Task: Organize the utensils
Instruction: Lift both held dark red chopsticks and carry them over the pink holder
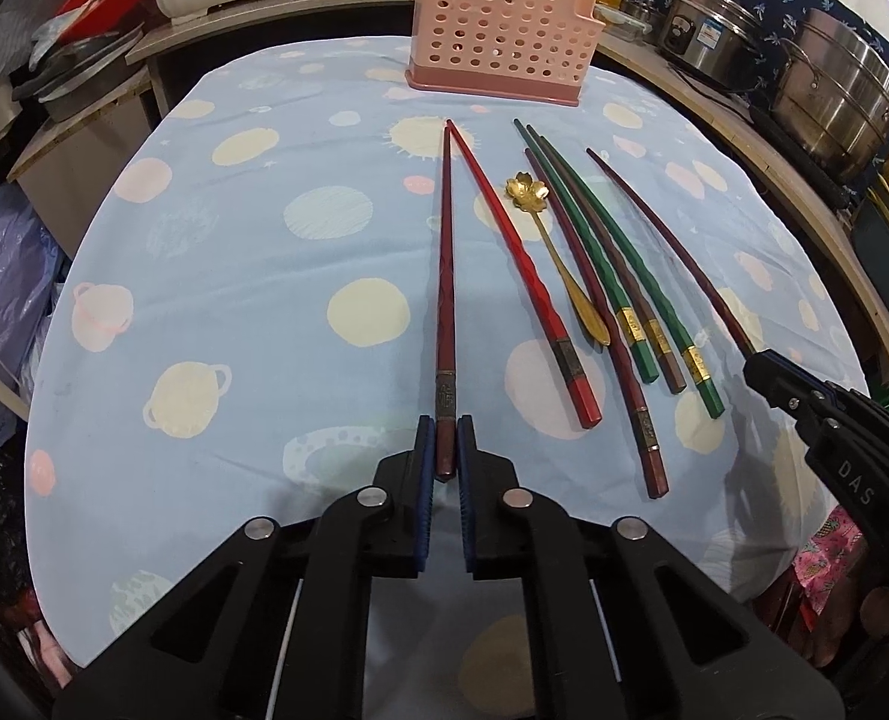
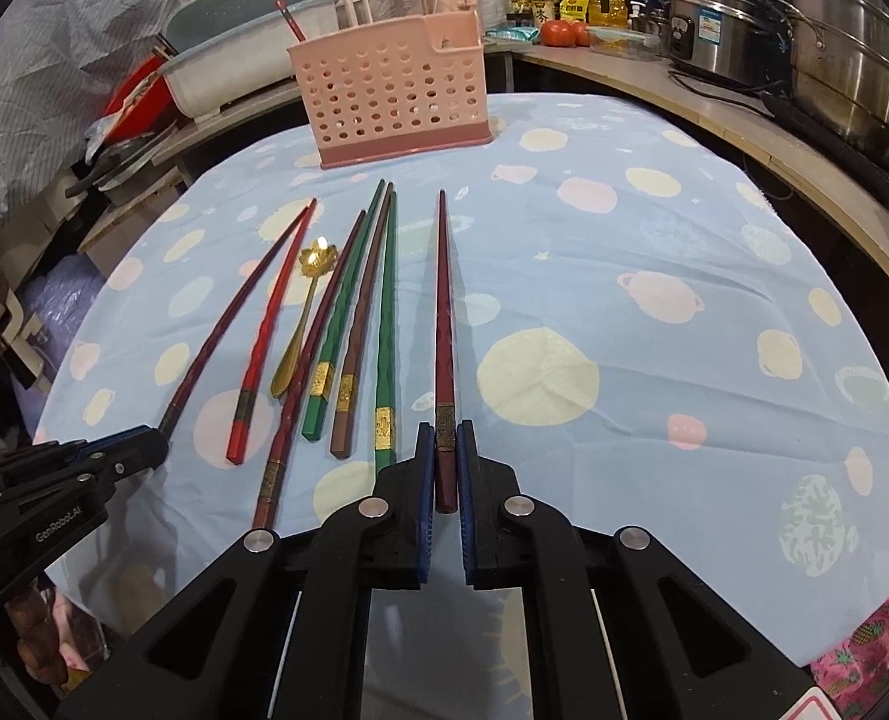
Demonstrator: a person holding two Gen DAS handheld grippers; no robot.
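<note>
Left wrist view shows my left gripper (image 1: 444, 444) clamped on the butt of a dark red faceted chopstick (image 1: 445, 276) lying on the blue dotted tablecloth (image 1: 234, 300); my right gripper (image 2: 444, 450) pinches another dark red chopstick (image 2: 444, 324) the same way. Both look light, stiff and slick, so gripping at the butt may let the tips droop, and I cannot see inside the pink perforated plastic holder (image 2: 393, 96)

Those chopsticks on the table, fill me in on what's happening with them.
A person is sorting utensils with two handheld tongs. The left tongs are closed on the end of a dark red chopstick, and the right tongs grip another dark red one. Five more chopsticks and a gold spoon lie on the tablecloth; nothing shows yet in the pink basket.
</note>
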